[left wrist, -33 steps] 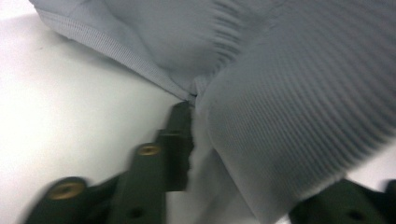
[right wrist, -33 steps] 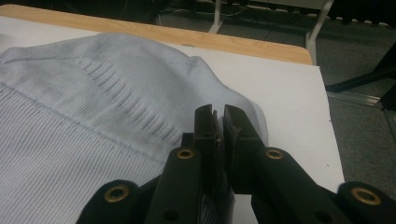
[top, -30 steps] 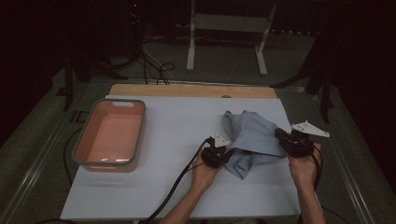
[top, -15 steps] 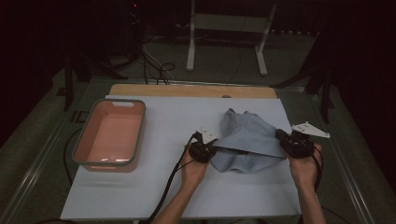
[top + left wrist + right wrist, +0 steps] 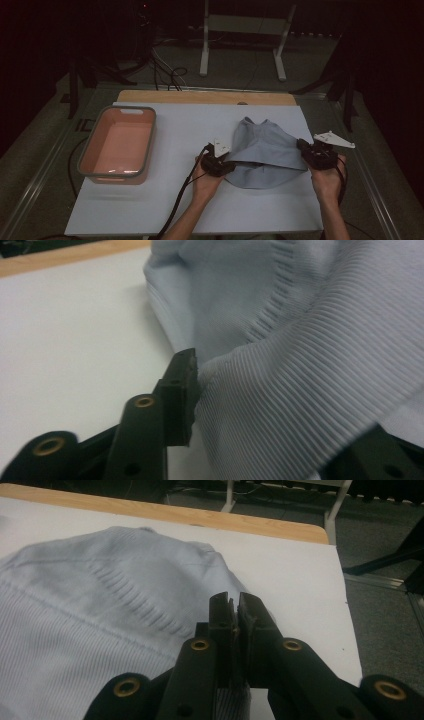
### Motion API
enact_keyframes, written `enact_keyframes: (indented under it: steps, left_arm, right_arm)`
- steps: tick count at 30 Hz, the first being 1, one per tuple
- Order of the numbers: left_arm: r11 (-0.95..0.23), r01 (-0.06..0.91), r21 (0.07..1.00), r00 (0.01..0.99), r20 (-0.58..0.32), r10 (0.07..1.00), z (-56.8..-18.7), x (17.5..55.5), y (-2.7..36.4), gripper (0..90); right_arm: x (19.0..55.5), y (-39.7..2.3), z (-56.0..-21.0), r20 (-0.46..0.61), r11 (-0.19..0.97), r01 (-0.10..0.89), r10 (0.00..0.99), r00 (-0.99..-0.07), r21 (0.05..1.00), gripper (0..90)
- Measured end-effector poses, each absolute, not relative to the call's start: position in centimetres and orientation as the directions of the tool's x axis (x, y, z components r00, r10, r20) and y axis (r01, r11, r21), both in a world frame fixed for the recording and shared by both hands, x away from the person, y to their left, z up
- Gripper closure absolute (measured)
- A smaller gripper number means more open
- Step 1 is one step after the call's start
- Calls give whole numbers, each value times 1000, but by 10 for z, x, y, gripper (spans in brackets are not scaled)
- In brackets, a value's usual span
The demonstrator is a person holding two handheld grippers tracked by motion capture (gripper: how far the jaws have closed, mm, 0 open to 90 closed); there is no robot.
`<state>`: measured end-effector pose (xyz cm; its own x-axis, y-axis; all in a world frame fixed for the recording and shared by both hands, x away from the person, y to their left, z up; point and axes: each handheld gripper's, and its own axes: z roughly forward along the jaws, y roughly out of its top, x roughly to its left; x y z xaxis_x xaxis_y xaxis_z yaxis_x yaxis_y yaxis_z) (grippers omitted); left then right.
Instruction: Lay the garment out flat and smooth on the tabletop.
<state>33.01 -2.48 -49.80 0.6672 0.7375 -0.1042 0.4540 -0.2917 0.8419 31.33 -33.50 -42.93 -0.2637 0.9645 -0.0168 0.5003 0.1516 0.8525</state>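
Observation:
A light blue ribbed knit cloth (image 5: 265, 150) lies on the white table top, drawn out between my two grippers. My left gripper (image 5: 227, 166) is at the cloth's left edge. Its jaws have just been opening and now stand apart, with a fold of the cloth (image 5: 300, 365) lying loose between them; the right jaw is mostly hidden under the fabric. My right gripper (image 5: 304, 149) is at the cloth's right corner. In the right gripper view its jaws (image 5: 234, 605) are pressed together on the edge of the cloth (image 5: 100, 610).
A pink tub with a grey rim (image 5: 150, 140) stands on the left of the white sheet (image 5: 190, 125). A wooden strip (image 5: 200, 96) runs along the table's far edge. Beyond it is a metal stand (image 5: 240, 30) and cables on the dark floor.
My left hand has moved to the left with the cloth's edge, pulling the bunched cloth out wider and flatter. The right hand has stayed where it was.

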Motion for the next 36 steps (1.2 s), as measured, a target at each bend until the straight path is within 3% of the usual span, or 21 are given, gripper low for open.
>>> enact_keyframes:
  steps: [5, 13, 14, 18, 21, 25, 32, 36]
  left_arm:
    - [-318, 479, 818, 676, -113, 728, -505, 333, -29, 509]
    - [-360, 521, 774, 663, -101, 742, -517, 333, -36, 517]
    - [-369, 525, 767, 666, -100, 740, -518, 334, -36, 534]
    - [-383, 509, 771, 667, -73, 741, -515, 331, -35, 777]
    - [-351, 497, 794, 648, -69, 759, -505, 330, -27, 834]
    - [-305, 487, 819, 618, -77, 782, -493, 328, -12, 846]
    - [-295, 480, 826, 603, -66, 795, -489, 324, 3, 846]
    - [-291, 482, 827, 596, -66, 800, -489, 323, 11, 846]
  right_arm:
    - [313, -336, -428, -13, 144, 498, 966, -257, 855, 850]
    - [308, -349, -422, 4, 110, 485, 974, -227, 868, 857]
    - [307, -350, -421, 9, 102, 483, 975, -223, 870, 858]
    - [305, -355, -419, 7, 106, 487, 975, -224, 867, 859]
    - [306, -354, -421, 10, 109, 496, 973, -230, 861, 852]
    - [305, -351, -421, -5, 125, 489, 971, -240, 863, 783]
    - [308, -343, -424, -13, 153, 500, 962, -272, 853, 547]
    - [311, -337, -427, -14, 174, 520, 955, -297, 836, 458]
